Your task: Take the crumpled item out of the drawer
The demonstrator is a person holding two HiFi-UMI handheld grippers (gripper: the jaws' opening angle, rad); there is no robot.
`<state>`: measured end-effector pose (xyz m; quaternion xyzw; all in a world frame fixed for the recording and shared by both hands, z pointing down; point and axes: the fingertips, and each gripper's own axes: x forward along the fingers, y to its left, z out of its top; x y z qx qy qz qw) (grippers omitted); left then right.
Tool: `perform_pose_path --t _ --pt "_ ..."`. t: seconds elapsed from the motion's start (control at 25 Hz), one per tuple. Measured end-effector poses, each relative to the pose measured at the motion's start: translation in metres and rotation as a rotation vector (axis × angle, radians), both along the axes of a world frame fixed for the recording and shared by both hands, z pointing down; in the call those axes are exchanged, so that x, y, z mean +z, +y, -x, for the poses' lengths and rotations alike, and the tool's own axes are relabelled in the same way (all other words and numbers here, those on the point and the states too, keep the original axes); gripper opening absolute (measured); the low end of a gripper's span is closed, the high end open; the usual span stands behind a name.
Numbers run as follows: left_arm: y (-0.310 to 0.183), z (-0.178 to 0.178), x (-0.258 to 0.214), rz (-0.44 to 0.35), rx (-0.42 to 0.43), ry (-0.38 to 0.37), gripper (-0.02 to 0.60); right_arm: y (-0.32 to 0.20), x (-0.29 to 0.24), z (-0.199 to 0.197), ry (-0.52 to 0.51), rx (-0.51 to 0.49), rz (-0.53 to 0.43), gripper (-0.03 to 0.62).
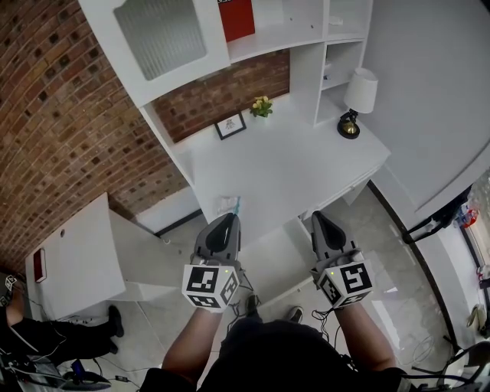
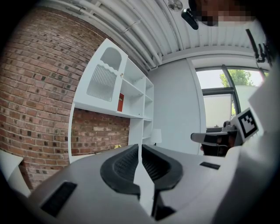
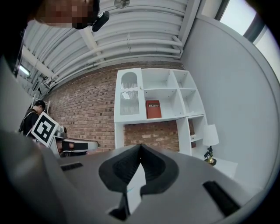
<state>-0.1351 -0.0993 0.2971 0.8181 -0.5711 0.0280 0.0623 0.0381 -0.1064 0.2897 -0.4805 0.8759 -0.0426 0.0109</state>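
Note:
A small pale crumpled item (image 1: 230, 204) with a teal edge lies on the white desk (image 1: 291, 164), near its front edge. My left gripper (image 1: 228, 219) hangs just short of it, jaws shut with nothing between them. My right gripper (image 1: 318, 216) is level with the left one at the desk's front edge, also shut and empty. A white drawer-like surface (image 1: 268, 256) sits below the edge between the two grippers; its inside is hidden. In the left gripper view the shut left gripper (image 2: 140, 146) points up at the shelf unit. The right gripper (image 3: 140, 145) does the same.
At the back of the desk stand a lamp (image 1: 358, 99), a picture frame (image 1: 230, 125) and yellow flowers (image 1: 261, 106). The shelf above holds a red book (image 1: 236, 17). A low white cabinet (image 1: 76, 256) stands at the left against the brick wall, with a person (image 1: 31, 337) beside it.

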Motion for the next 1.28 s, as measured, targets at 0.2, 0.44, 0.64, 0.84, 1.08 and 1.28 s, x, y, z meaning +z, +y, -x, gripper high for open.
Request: perform_pose_path --t 0.2,0.44,0.64,0.84,1.08,1.28 --pt "0.000 -0.001 -0.002 -0.011 0.004 -0.023 0.027 0.001 0.002 0.003 -0.006 -0.006 0.019 0.000" --pt "-0.004 -0.004 0.000 -0.010 0.012 -0.023 0.028 -0.001 0.002 0.003 0.003 -0.010 0.004 0.000" --pt "-0.006 -0.004 0.001 -0.004 0.013 -0.022 0.028 -0.004 0.004 0.001 -0.006 -0.001 0.014 0.000" --pt "-0.009 -0.003 0.002 -0.002 0.012 -0.026 0.026 -0.006 0.005 0.002 -0.011 -0.002 0.025 0.000" --pt "-0.012 -0.003 0.001 -0.004 0.008 -0.028 0.028 -0.008 0.003 0.003 -0.005 -0.013 0.010 0.000" --pt "-0.009 -0.009 0.002 -0.004 0.008 -0.028 0.028 -0.005 0.010 -0.003 -0.005 -0.010 0.033 0.000"
